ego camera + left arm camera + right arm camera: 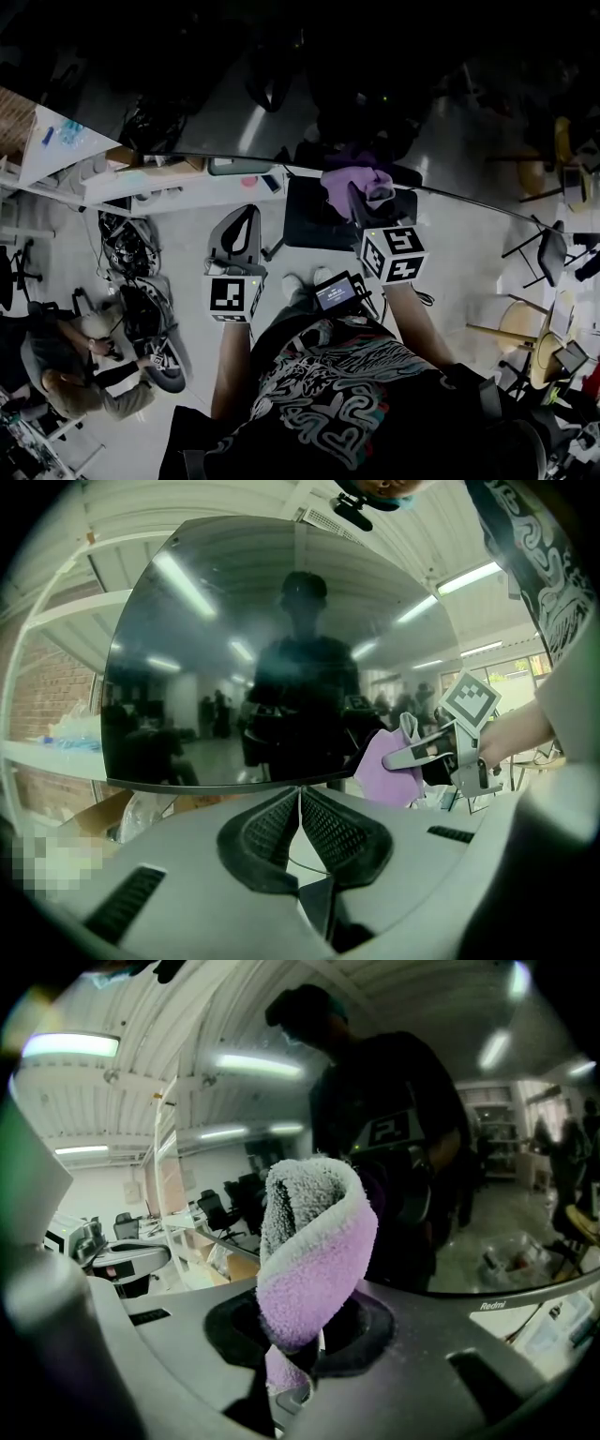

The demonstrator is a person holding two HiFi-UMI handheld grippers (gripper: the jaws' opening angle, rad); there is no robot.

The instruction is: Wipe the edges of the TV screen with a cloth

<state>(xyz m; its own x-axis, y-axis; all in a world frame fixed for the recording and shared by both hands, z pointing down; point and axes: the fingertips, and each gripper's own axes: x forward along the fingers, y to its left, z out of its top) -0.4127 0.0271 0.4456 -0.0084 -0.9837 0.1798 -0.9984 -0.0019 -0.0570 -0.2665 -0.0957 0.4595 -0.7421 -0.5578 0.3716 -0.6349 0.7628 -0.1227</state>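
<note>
The dark, glossy TV screen (281,75) fills the top of the head view; its lower edge runs slanting from left to right. My right gripper (367,202) is shut on a purple-and-grey cloth (354,181), which lies against that lower edge. In the right gripper view the cloth (309,1251) bulges up out of the jaws in front of the screen's bottom bezel (497,1304). My left gripper (244,217) hangs just below the screen's edge, to the left of the cloth, shut on nothing. From the left gripper view, the screen (281,649) is straight ahead and the cloth (389,761) at the right.
A white shelf unit (141,183) stands under the screen's left end. On the floor to the left a person (66,370) crouches beside a motorbike (141,300). Chairs (548,248) and a stool (497,323) stand at the right. A black base (314,216) sits under the screen.
</note>
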